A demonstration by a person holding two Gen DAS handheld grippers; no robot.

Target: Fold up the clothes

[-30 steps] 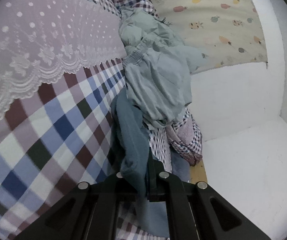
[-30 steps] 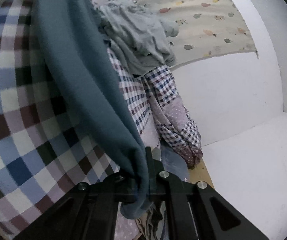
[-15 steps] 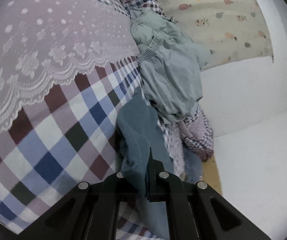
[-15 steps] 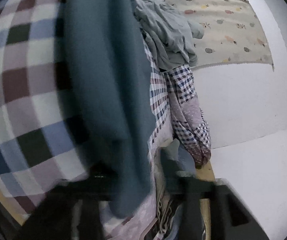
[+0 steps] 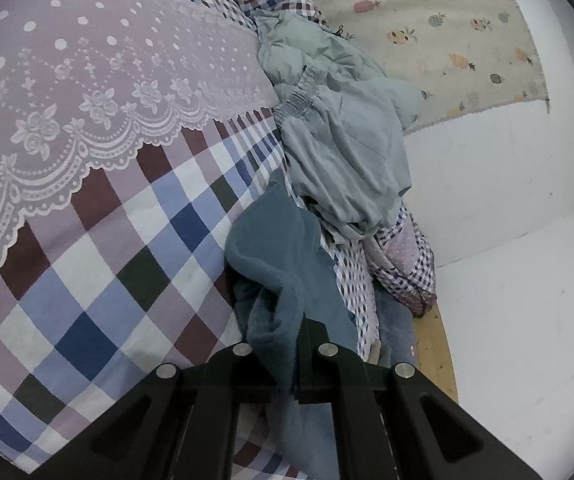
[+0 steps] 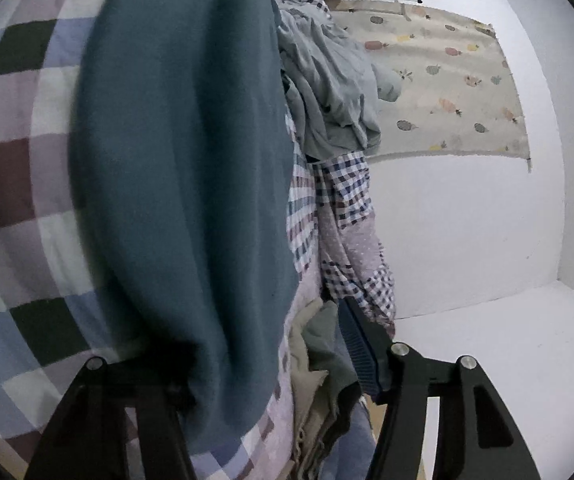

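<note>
With the teal garment point(image 5: 275, 248) spread on the checked bedspread point(image 5: 99, 280), the left gripper point(image 5: 292, 364) pinches its edge, the right gripper point(image 6: 271, 360) gapes empty; smoothing probably follows.

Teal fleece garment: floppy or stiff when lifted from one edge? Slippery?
Likely floppy: the teal fleece garment bunches in soft folds where the left hand-held gripper pinches it, and sags. Probably not slippery; its surface looks napped. Seems fairly bulky, so it may drag on the checked bedspread when pulled.
</note>
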